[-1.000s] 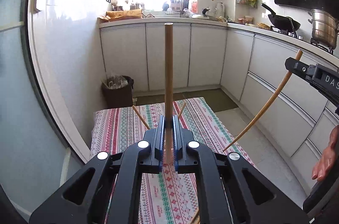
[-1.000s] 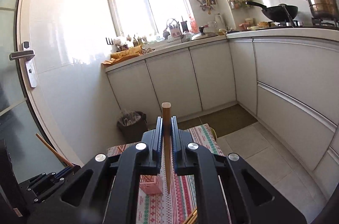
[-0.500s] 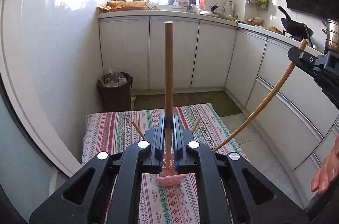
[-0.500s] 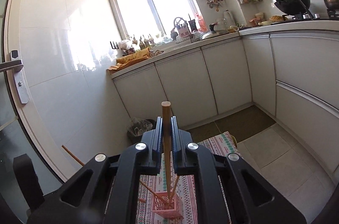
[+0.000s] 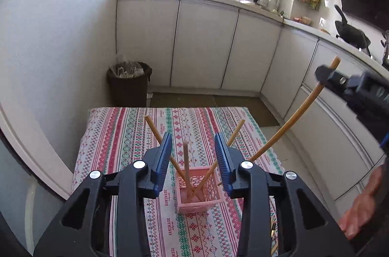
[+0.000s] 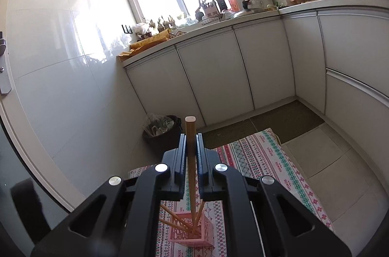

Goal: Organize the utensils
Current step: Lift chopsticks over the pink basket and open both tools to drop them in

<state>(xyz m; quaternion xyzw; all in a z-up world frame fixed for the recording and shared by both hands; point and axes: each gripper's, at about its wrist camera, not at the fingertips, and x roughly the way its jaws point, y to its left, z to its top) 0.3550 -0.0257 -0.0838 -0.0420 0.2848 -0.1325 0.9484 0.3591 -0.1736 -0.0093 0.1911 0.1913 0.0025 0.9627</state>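
Left wrist view: left gripper spread, jaws just opened, blurred chopstick loose between them, dropping upright into pink basket on striped tablecloth; two more chopsticks leaning crosswise in basket; right gripper at far right, pinching a slanted chopstick

Right wrist view: right gripper pressed tight on upright chopstick, lower tip reaching into pink basket beside other sticks

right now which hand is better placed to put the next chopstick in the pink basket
Right. The right tongs are shut on a chopstick whose tip hangs over the pink basket; the left tongs are open with nothing gripped.
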